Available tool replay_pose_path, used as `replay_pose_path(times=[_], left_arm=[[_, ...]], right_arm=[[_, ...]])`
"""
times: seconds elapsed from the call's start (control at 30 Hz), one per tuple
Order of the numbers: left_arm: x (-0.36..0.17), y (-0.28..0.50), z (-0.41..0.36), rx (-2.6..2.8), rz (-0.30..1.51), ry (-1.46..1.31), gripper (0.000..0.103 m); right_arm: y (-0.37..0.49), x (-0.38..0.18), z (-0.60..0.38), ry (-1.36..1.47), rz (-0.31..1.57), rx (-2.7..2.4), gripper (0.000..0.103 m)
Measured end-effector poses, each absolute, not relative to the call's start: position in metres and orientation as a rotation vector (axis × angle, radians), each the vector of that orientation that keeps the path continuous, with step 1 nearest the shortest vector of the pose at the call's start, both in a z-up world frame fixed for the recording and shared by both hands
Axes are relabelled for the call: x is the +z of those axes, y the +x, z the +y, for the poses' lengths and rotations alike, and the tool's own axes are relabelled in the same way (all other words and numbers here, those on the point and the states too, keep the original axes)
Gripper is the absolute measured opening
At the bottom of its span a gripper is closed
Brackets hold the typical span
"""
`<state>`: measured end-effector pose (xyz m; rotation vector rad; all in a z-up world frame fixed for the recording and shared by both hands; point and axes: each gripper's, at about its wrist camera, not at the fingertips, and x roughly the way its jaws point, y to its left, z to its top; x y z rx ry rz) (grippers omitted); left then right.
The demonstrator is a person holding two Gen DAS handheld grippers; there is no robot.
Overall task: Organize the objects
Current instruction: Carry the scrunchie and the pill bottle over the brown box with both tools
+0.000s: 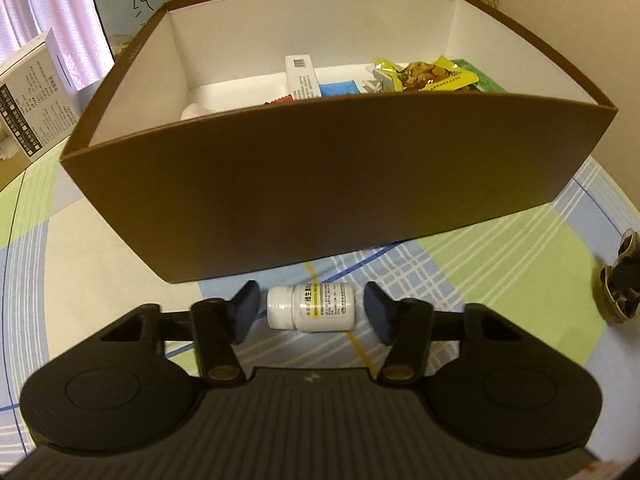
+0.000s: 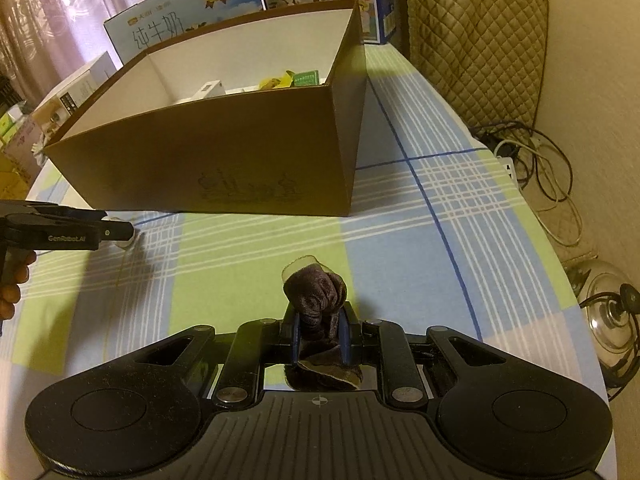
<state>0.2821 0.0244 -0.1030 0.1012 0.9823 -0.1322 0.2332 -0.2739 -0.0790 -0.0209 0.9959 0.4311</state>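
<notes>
A small white pill bottle point(image 1: 311, 307) lies on its side on the checked tablecloth, just in front of the brown cardboard box point(image 1: 320, 196). My left gripper point(image 1: 311, 310) is open with one finger on each side of the bottle, not touching it. My right gripper point(image 2: 320, 338) is shut on a dark brown velvet glove point(image 2: 316, 294), held just above the cloth. The glove also shows at the right edge of the left wrist view point(image 1: 624, 280). The box point(image 2: 224, 160) holds snack packets point(image 1: 424, 76) and a white carton point(image 1: 302, 78). The left gripper point(image 2: 68, 230) shows at the left of the right wrist view.
Milk cartons point(image 2: 180, 20) and white boxes point(image 1: 32, 108) stand behind and left of the brown box. A quilted chair point(image 2: 476, 40), cables point(image 2: 536, 168) and a glass pot lid point(image 2: 608, 312) are beyond the table's right edge.
</notes>
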Motion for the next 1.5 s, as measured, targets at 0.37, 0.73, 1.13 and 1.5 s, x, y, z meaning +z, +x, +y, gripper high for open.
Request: replay_pose_path(times=[0.37,0.73,1.13,1.5], left_arm=[[-0.098,0.27,0.026,-0.131,0.982,0.092,0.042],[-0.064,0.226,0.036,-0.093,0.95,-0.002,0.042],[-0.011,0.205,0.04,-0.063,0.858,-0.045,0.042],[0.016,0.254,0.027,-0.057,0.792,0.0,0.042]], right_arm=[[0.23,-0.072,-0.271,-0.023,0.974,0.448,0.015],[0.217,-0.046,-0.268,0.012,0.909,0.504,0.015],[0.22,-0.001,-0.243,0.052,0.814,0.663,0.015],[0.268,0.03,-0.206,0.025,0.719,0.73,0.015]])
